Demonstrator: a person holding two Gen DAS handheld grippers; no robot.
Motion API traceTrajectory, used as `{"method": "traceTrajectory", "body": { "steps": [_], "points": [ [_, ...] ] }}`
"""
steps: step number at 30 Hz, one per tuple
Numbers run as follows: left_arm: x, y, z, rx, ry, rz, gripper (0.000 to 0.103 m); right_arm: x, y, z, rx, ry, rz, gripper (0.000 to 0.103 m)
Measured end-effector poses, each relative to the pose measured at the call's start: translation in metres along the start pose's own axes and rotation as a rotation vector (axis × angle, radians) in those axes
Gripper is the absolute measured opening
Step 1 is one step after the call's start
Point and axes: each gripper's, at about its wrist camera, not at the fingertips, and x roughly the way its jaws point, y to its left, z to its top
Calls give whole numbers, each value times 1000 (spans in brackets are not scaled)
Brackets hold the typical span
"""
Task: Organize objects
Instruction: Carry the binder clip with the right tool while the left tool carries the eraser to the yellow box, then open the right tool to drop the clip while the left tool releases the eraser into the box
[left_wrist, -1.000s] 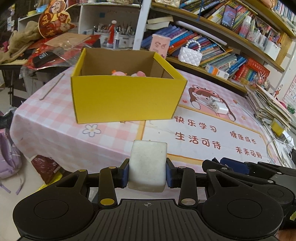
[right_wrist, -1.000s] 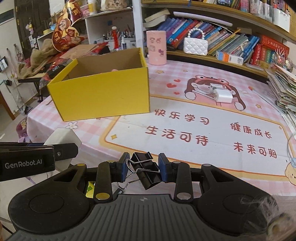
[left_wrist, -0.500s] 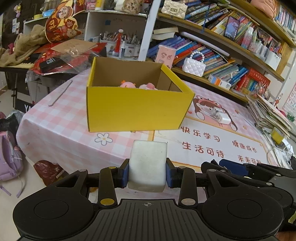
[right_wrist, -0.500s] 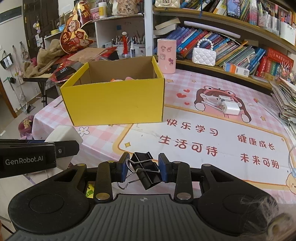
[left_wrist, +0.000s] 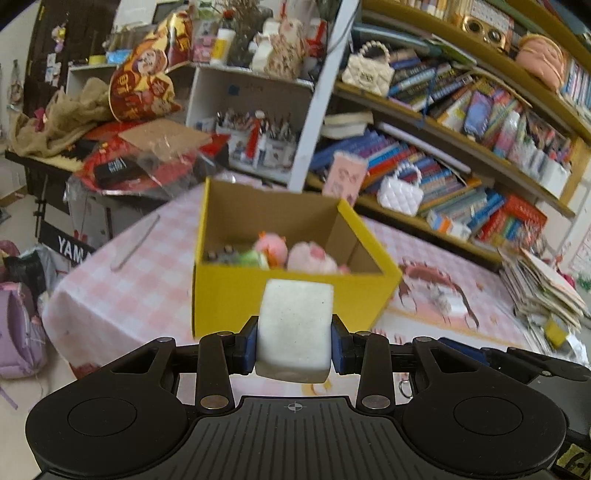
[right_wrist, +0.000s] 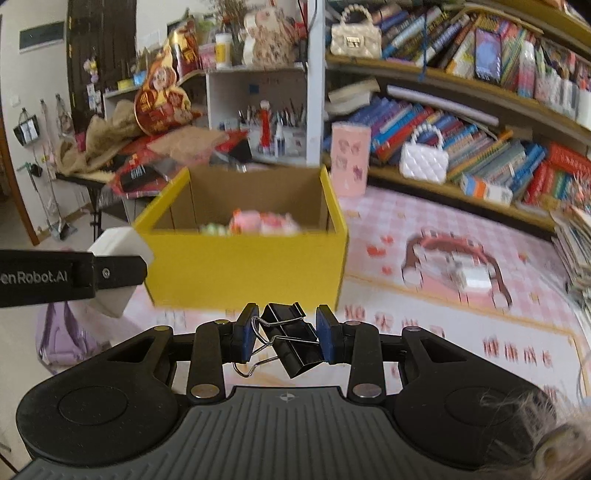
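My left gripper (left_wrist: 294, 345) is shut on a white foam block (left_wrist: 294, 326), held in the air just in front of the yellow cardboard box (left_wrist: 236, 295). My right gripper (right_wrist: 285, 341) is shut on a black binder clip (right_wrist: 293, 341), also short of the box (right_wrist: 243, 273). The box is open on top and holds pink plush toys (left_wrist: 291, 253) and other small items. The left gripper with its block shows at the left of the right wrist view (right_wrist: 114, 258).
The box stands on a pink checked tablecloth (right_wrist: 424, 229) with a printed mat. A white charger (right_wrist: 476, 275) lies on the mat to the right. Bookshelves (right_wrist: 480, 147), a pink cup (right_wrist: 349, 162) and a cluttered side table (left_wrist: 110, 162) stand behind. A paper stack (left_wrist: 539, 288) sits right.
Both grippers have risen and moved toward the box, so I now see down into it. Each still holds its object.
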Motion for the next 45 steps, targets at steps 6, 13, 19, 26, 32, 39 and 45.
{"method": "traceTrajectory", "body": {
  "steps": [6,13,19,26,32,39,45],
  "points": [
    [21,2,30,0,-38,39,36,26,3,39,-28,-73,38,32],
    [57,5,52,-15,-36,88,36,76,-2,70,-65,-89,51,32],
    [92,7,63,-16,-5,126,36,116,-6,84,-102,-69,70,32],
    [125,3,72,11,27,158,36,156,-9,90,-136,-18,96,32],
    [149,5,74,26,63,182,36,188,-17,90,-156,38,95,32],
    [171,4,73,48,102,206,36,210,-22,95,-190,74,108,32],
    [183,4,69,47,133,223,36,223,-20,97,-227,109,124,32]
  ]
}}
